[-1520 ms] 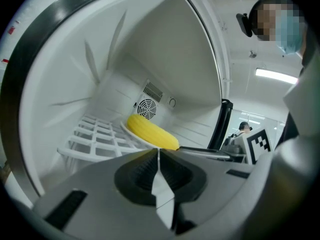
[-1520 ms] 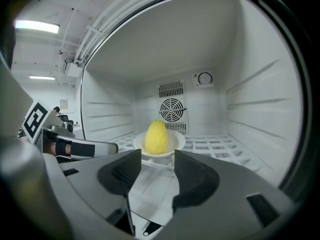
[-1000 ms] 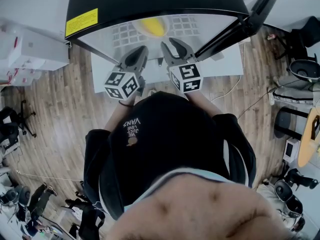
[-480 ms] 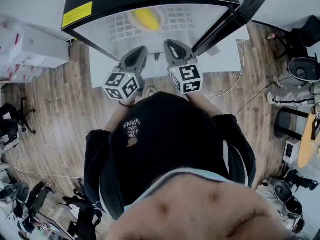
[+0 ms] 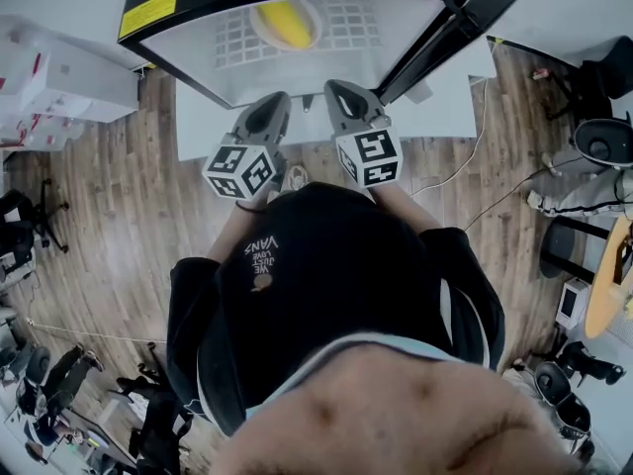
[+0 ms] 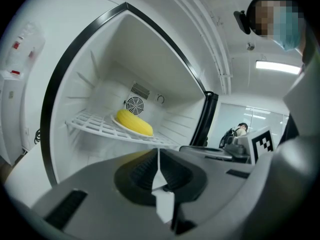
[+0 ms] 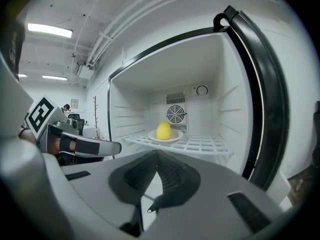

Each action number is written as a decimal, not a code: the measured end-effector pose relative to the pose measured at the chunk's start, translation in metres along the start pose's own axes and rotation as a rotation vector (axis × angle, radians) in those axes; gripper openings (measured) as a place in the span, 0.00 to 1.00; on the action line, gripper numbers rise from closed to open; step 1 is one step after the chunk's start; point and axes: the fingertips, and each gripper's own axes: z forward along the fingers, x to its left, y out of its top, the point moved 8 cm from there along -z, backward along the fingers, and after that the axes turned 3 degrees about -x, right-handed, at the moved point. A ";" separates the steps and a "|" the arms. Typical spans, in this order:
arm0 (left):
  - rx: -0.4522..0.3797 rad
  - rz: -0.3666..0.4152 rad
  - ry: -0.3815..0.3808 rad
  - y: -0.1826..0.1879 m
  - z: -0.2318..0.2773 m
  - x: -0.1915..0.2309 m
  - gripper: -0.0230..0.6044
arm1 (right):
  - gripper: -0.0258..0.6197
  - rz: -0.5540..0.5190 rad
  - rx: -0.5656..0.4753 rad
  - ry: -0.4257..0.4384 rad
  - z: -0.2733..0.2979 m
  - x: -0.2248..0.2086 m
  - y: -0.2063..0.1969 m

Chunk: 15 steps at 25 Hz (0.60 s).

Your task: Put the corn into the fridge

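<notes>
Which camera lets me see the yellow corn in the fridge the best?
The left gripper view: the corn lies sideways there, showing its whole length on the white plate. The right gripper view shows it end-on, looking short. The head view sees it from above, small.

Corn (image 6: 134, 122) on plate (image 6: 115, 121) inside open fridge (image 6: 100, 59)

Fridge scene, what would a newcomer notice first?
A yellow corn cob on a white plate sits on the wire shelf inside the open fridge. In front, the grey left gripper and right gripper are both shut and empty; the right's jaws have just been closing.
</notes>
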 end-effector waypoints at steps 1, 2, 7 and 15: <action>0.000 0.002 0.003 -0.001 -0.001 -0.001 0.08 | 0.06 -0.001 0.001 0.003 -0.001 0.000 -0.001; 0.000 0.005 0.006 -0.001 -0.002 -0.003 0.08 | 0.06 -0.002 0.002 0.005 -0.002 0.001 -0.001; -0.008 0.008 0.020 -0.003 -0.005 -0.009 0.07 | 0.06 -0.006 0.008 0.015 -0.008 0.002 -0.003; -0.013 0.006 0.038 -0.009 -0.010 -0.018 0.08 | 0.06 -0.009 0.015 0.031 -0.020 0.002 -0.008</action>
